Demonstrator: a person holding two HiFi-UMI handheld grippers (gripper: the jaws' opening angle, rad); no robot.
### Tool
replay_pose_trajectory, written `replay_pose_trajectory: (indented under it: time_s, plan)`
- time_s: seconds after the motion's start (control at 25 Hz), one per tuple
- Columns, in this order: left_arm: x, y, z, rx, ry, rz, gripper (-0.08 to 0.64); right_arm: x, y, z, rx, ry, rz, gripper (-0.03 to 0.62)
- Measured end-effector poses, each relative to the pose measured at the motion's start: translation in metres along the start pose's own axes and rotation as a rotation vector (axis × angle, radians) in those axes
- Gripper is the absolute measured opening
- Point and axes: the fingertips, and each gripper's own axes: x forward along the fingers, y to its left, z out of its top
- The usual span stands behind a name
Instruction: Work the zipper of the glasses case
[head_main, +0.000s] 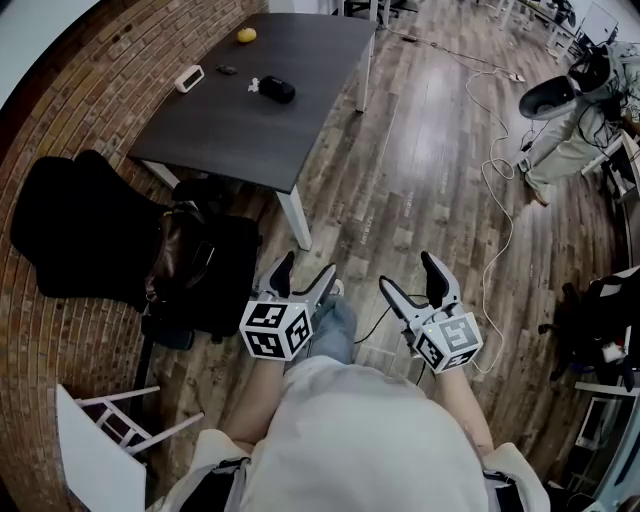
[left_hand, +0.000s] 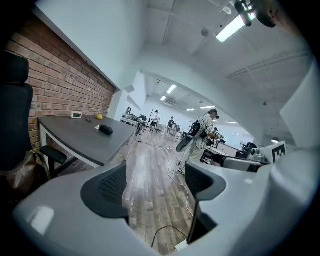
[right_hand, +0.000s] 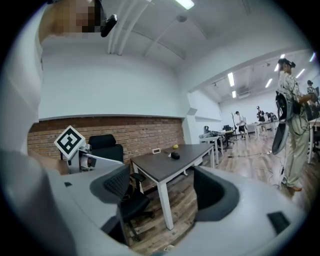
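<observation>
Glasses case (head_main: 277, 89) on the dark table (head_main: 262, 132)

Open floor (head_main: 430, 170) lies ahead; the chair (head_main: 80, 235) stands before the table (head_main: 270, 125).

Dark grey rectangular table (head_main: 250, 140), white legs. On it sits a black oval zip case (head_main: 277, 90). Left of the case there's a small dark bit (head_main: 227, 70), then a white boxy gadget (head_main: 189, 77). Beyond the case is a round yellow thing (head_main: 246, 35).

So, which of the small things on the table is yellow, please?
The round one at the far edge of the table; the others are black or white.
</observation>
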Motion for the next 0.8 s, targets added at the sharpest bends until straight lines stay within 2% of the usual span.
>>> replay_pose_trajectory:
  time_s: [0.2,0.56,0.8]
  plan:
    - [0.067,0.039,0.037,0.005,0.002,-0.002,0.359,0.069,-0.038,0.019,-0.011,0.005,0.005,0.377]
    - [0.179,0.124,0.133,0.029,-0.009,-0.027,0.357,0.220,-0.104,0.072,-0.033,-0.018,0.003,0.377]
    - [0.229,0.176,0.164,0.005,0.000,0.002,0.357,0.293,-0.127,0.089,-0.023,-0.028,0.025,0.377]
